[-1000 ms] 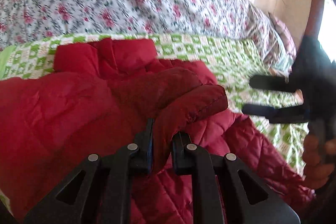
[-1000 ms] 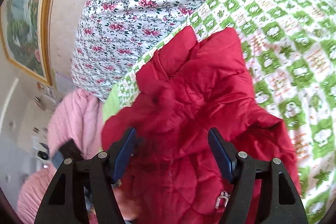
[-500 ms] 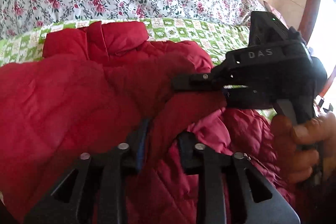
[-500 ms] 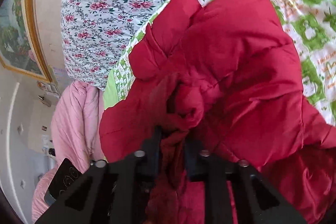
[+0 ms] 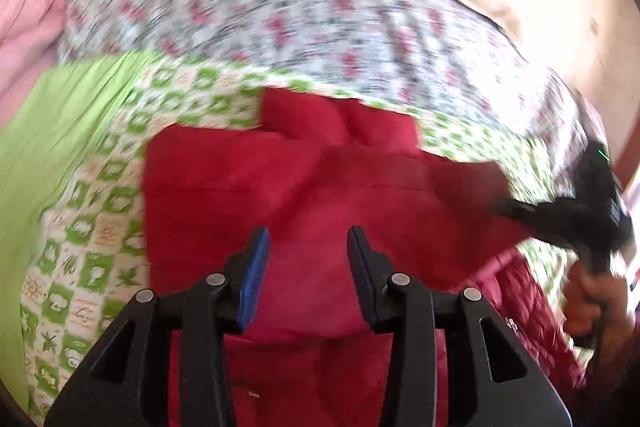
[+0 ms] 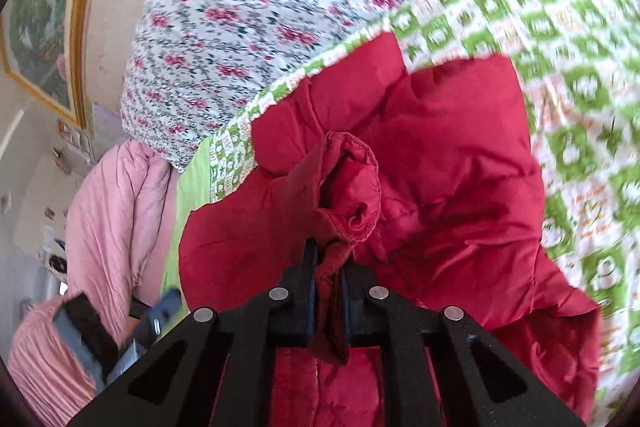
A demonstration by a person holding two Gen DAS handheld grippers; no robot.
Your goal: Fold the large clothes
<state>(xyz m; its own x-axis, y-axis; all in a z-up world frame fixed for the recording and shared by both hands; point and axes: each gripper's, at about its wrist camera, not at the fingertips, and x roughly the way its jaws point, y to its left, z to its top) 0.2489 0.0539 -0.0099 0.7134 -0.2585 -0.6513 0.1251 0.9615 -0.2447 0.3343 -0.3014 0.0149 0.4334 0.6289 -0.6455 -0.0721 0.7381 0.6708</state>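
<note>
- Red jacket lies on green-checked quilt, bed centre.
- Right gripper clamps sleeve cuff; left gripper, jaws just opening, empty.
- Step: sleeve hand-over, fold-in.
- Next: likely carry cuff toward 12 o'clock, across body.

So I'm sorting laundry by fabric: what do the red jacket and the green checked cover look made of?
Red jacket: probably matte padded synthetic shell; it puffs, creases softly, with quilted stitching lower down. Green checked cover: looks like thin printed cotton, flat and dull, though blur leaves this open.
</note>
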